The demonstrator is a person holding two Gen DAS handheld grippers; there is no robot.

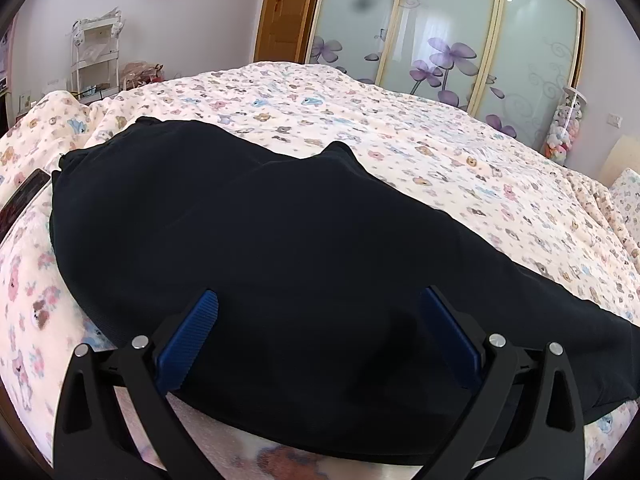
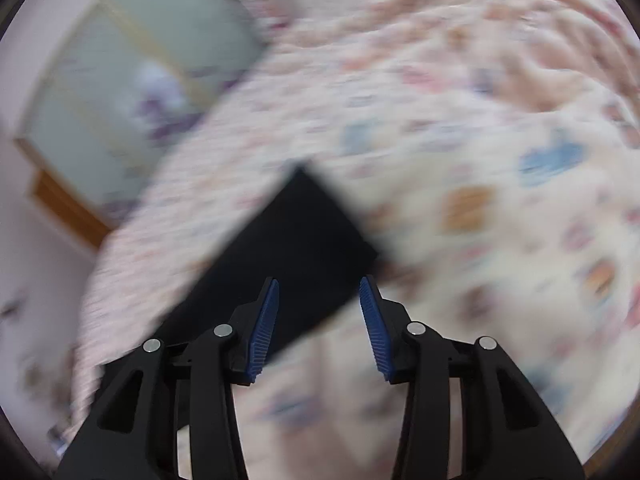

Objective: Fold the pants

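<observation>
Black pants (image 1: 280, 248) lie spread flat across the floral bedspread (image 1: 400, 136), waist end at the far left, leg running to the right. My left gripper (image 1: 318, 300) is wide open just above the near edge of the pants and holds nothing. In the blurred right wrist view, the squared end of the pants (image 2: 304, 240) lies straight ahead on the bedspread (image 2: 500, 200). My right gripper (image 2: 319, 292) is open just above that end, and it is empty.
A dark flat object (image 1: 24, 196) lies on the bed beside the pants at the left. Sliding wardrobe doors with purple flowers (image 1: 448, 32) stand behind the bed. A white shelf unit (image 1: 96, 56) stands at the far left. A pillow (image 1: 628, 196) is at the right.
</observation>
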